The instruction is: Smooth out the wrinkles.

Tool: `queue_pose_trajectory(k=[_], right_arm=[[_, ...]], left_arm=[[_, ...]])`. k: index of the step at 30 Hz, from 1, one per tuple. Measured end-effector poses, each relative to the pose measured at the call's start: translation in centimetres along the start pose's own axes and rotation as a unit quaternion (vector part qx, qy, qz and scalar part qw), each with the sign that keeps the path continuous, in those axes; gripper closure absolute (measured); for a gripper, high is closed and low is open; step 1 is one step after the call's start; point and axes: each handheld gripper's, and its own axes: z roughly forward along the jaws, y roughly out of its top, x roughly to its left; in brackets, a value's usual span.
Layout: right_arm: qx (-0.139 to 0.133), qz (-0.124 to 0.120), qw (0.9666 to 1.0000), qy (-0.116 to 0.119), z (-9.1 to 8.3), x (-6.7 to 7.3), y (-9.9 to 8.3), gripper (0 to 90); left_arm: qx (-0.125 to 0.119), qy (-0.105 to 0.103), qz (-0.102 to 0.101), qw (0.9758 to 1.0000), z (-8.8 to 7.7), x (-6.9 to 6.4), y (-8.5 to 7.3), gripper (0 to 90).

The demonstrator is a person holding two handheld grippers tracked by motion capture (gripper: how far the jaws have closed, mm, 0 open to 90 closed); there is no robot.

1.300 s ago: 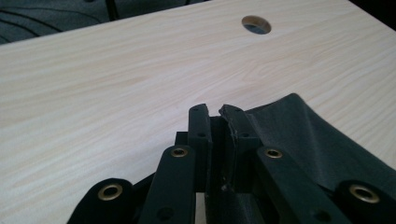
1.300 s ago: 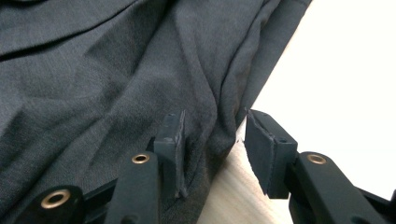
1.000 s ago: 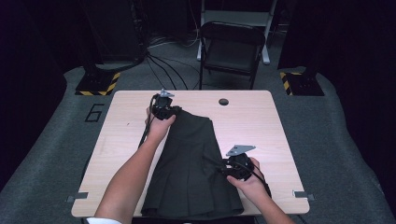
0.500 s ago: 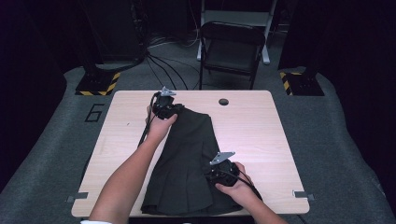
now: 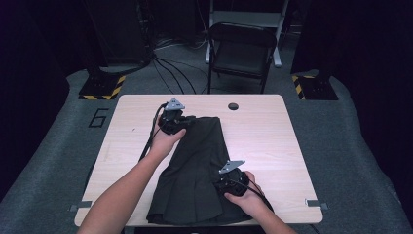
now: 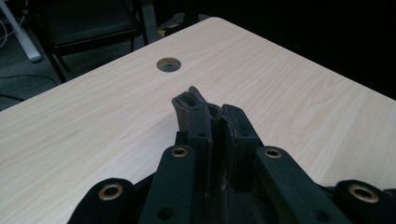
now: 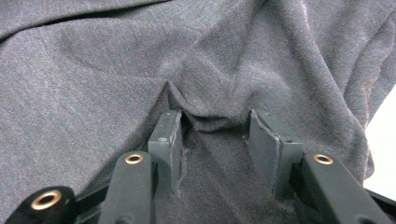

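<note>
a dark grey pleated skirt lies flat on the pale wooden table, running from just above the middle of the high view down to the table's near edge at the bottom, wider at the bottom than at the top.

the left gripper sits at the skirt's upper left corner, a little left of centre in the high view. in the left gripper view its jaws stand close together, clamped on a bunched fold of the skirt's cloth that pokes out past the tips, with bare tabletop and a round cable hole beyond, toward the top of that frame.

the right gripper rests on the skirt's lower right part, in the lower middle of the high view, the person's right hand wrapped behind it. in the right gripper view its jaws stand moderately apart and have just narrowed a little; a ridge of grey fabric is gathered between the two pads, which press down into the cloth, but the pads do not pinch it from both sides.

a folding chair stands beyond the table's far edge, at the top centre of the high view.
</note>
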Motion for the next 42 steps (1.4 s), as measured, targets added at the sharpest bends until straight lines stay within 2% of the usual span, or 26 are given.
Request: queue_pose_trajectory(k=[2, 5, 7, 15, 27, 29, 34, 38, 42], right_arm=[[0.000, 0.000, 1.0000, 0.001, 0.0, 0.0, 0.0, 54.7], [-0.003, 0.006, 1.0000, 0.000, 0.0, 0.0, 0.0, 54.9], [-0.003, 0.006, 1.0000, 0.003, 0.0, -0.1, 0.0, 55.1], [-0.006, 0.008, 0.9999, 0.005, 0.0, -0.2, -0.1, 55.7], [-0.004, 0.011, 0.9999, 0.006, 0.0, -0.2, -0.1, 56.4], [-0.004, 0.012, 0.9999, 0.006, 0.0, -0.2, -0.1, 56.6], [-0.005, 0.011, 0.9999, 0.005, 0.0, -0.2, -0.2, 56.7], [-0.006, 0.013, 0.9999, 0.005, 0.0, -0.2, -0.2, 56.7], [-0.009, 0.015, 0.9998, 0.005, 0.0, -0.2, -0.2, 56.6]], left_arm=[[-0.005, -0.011, -0.005, 0.9999, -0.6, -0.4, -0.4, 82.5], [-0.008, -0.017, -0.005, 0.9998, -1.1, -0.7, -0.7, 82.5], [-0.012, -0.032, 0.002, 0.9994, -2.1, -1.3, -1.3, 82.5], [-0.014, -0.055, 0.019, 0.9982, -4.5, -2.7, -2.9, 82.5], [-0.015, -0.071, 0.009, 0.9973, -7.0, -3.4, -5.7, 82.5], [-0.010, -0.078, 0.009, 0.9969, -7.3, -3.7, -6.6, 82.5], [-0.002, -0.082, 0.008, 0.9966, -7.7, -4.1, -7.7, 82.5], [0.016, -0.082, 0.012, 0.9964, -8.0, -4.2, -8.9, 82.5], [0.029, -0.084, 0.002, 0.9960, -8.1, -4.0, -10.1, 82.5]])
